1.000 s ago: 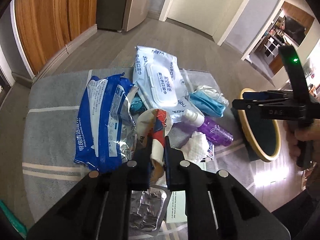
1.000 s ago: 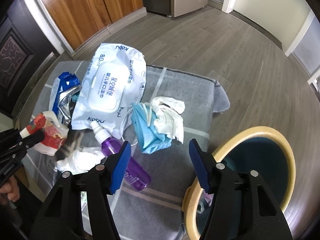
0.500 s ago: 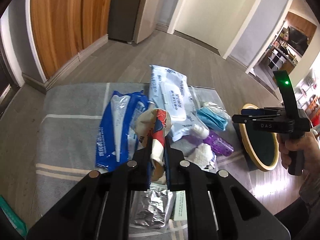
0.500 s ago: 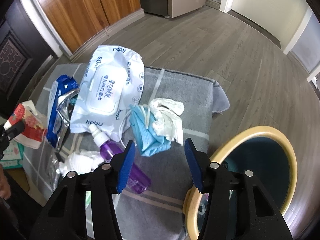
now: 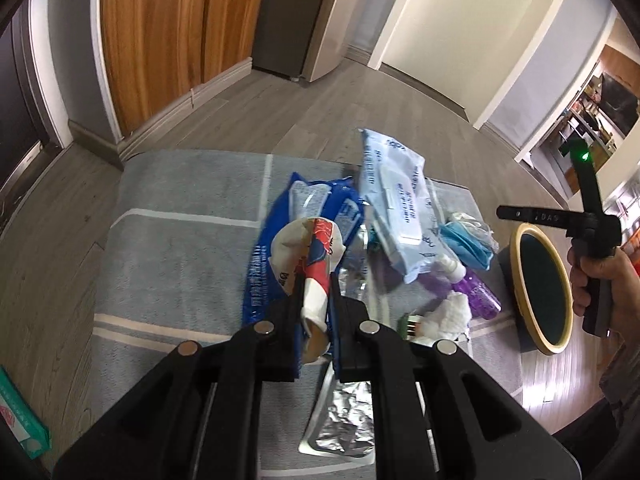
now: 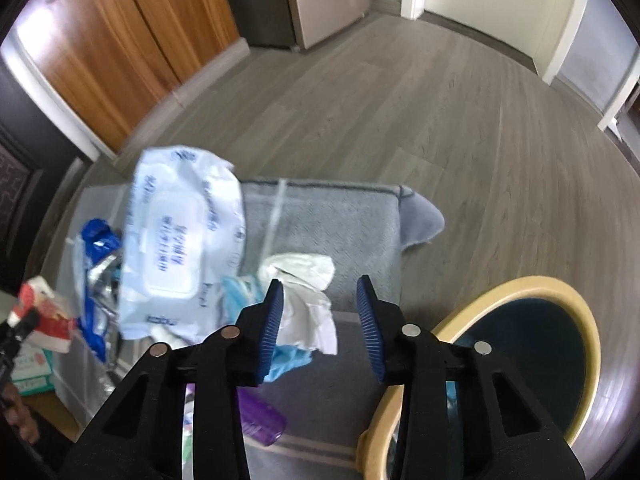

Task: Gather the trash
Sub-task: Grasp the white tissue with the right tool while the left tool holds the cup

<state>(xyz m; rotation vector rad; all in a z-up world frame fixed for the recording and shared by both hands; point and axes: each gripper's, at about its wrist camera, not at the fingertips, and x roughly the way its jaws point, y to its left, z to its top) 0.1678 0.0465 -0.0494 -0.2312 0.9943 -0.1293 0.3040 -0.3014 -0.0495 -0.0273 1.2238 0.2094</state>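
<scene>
My left gripper (image 5: 314, 292) is shut on a crumpled red-and-white paper cup (image 5: 308, 248), held above the grey cloth (image 5: 180, 240). The same cup (image 6: 44, 312) shows at the far left of the right wrist view. My right gripper (image 6: 319, 284) hangs over a white crumpled tissue (image 6: 304, 276) and a blue face mask (image 6: 288, 360). Its jaws are closing, with nothing pressed between the pads. A yellow-rimmed bin (image 6: 520, 284) stands on the floor just right of it. A person's hand holds the right gripper (image 5: 504, 212) beside the bin (image 5: 516, 248).
On the cloth lie a white wet-wipes pack (image 5: 400, 208), a blue wrapper (image 5: 272, 248), a purple spray bottle (image 5: 476, 292), a second white tissue wad (image 5: 448, 312) and a foil blister (image 5: 344, 416). A green box (image 5: 20, 412) sits at the lower left. Grey wood floor surrounds the cloth.
My left gripper has drawn back and to the left with the cup. The right gripper's jaws have narrowed, and it has shifted over the tissue and mask.
</scene>
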